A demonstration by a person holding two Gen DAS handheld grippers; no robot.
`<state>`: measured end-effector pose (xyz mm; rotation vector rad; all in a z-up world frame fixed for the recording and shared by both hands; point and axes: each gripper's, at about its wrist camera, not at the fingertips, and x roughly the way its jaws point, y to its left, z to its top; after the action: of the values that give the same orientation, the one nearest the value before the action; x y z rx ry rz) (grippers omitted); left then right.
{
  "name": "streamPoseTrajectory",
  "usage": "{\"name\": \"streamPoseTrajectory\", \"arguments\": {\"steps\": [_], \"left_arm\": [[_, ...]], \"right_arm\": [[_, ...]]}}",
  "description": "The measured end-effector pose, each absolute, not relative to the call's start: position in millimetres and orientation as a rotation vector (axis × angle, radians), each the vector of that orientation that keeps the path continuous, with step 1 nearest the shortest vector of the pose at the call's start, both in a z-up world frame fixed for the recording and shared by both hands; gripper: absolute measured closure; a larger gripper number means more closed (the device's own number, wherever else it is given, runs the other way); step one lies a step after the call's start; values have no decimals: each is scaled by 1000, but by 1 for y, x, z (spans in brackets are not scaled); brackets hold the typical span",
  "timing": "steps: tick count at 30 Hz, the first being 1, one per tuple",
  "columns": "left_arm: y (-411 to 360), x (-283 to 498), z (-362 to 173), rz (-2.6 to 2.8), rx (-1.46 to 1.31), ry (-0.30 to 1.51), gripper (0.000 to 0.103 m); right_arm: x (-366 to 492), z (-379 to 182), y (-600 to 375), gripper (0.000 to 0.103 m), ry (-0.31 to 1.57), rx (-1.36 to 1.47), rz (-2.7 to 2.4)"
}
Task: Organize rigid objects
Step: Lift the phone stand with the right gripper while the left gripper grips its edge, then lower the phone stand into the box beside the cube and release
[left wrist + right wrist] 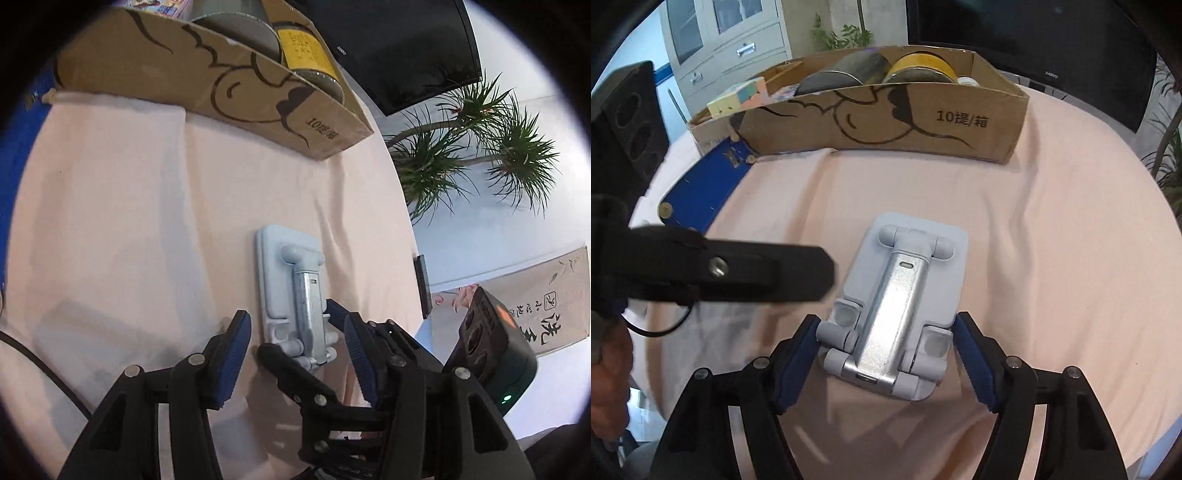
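A pale blue folded phone stand [905, 295] with a silver metal arm lies flat on the pink cloth. It also shows in the left wrist view [291, 295]. My right gripper [886, 354] is open, its blue pads on either side of the stand's near end. I cannot tell if they touch it. My left gripper [295, 358] is open just left of the stand, with the right gripper's fingers [340, 314] in front of it. A cardboard box [886, 125] stands beyond, holding two tape rolls [919, 68] and a pastel block [738, 96].
The round table's pink cloth [1052, 221] falls away at the right edge. A blue board [701, 184] lies at the left by the box. A dark monitor [1034, 44] and potted plants [480, 155] stand behind. The left gripper's body [720, 269] crosses the right wrist view.
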<state>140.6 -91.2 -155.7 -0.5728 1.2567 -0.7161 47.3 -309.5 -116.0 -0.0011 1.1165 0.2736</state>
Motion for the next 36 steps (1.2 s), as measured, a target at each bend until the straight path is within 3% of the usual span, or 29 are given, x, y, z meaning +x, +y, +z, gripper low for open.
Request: {"name": "streamPoseTrajectory", "arguments": {"steps": [4, 6, 7, 15, 22, 33, 36], "left_arm": [[-89, 140, -160, -708, -582, 1276, 55], [-86, 137, -160, -707, -592, 1279, 65], [-85, 135, -158, -691, -582, 1275, 65], [-48, 143, -92, -609, -531, 1102, 65], [-8, 210, -43, -563, -490, 1006, 70], [23, 299, -74, -480, -513, 1123, 72], [26, 300, -72, -477, -507, 1117, 68]], "right_arm": [[54, -114, -314, 33, 1142, 195, 391], [55, -112, -312, 34, 1143, 273, 443], [53, -110, -310, 34, 1134, 288, 460], [71, -59, -274, 35, 980, 258, 562], [133, -7, -237, 35, 873, 188, 604], [240, -30, -184, 36, 1042, 210, 560], [243, -33, -174, 33, 1038, 185, 535]]}}
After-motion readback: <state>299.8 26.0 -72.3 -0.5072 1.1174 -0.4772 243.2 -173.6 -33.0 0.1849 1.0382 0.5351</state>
